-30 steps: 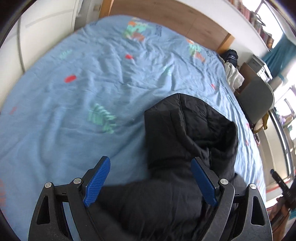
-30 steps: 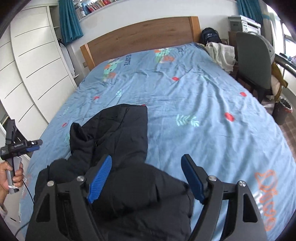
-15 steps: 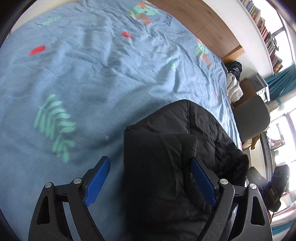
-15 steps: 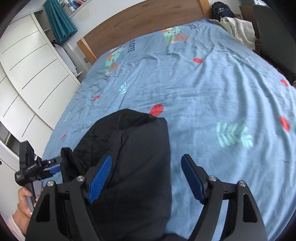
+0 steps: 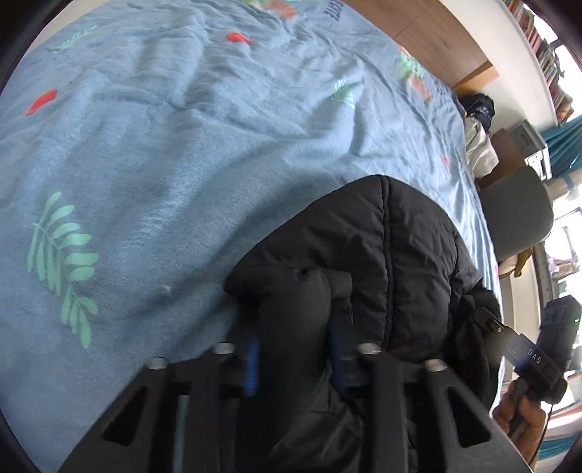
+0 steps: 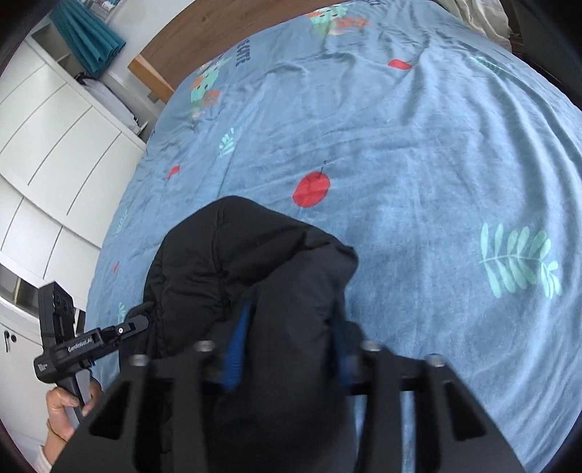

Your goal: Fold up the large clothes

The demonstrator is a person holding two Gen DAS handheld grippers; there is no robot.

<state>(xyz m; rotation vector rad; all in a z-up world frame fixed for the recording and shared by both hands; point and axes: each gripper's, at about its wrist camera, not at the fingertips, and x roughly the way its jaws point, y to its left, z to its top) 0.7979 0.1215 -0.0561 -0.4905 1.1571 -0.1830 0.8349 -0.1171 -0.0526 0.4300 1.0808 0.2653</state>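
Two claws, wide open a second ago, now pinch the jacket on the bed: left claw, right claw. Fold can start.

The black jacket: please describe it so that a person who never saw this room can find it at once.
Start from the large bed with the blue printed cover and wooden headboard. Near its foot end lies a puffy black jacket, bunched up, with the left gripper and right gripper both closed on its fabric. It is the only dark, quilted thing on the bed.
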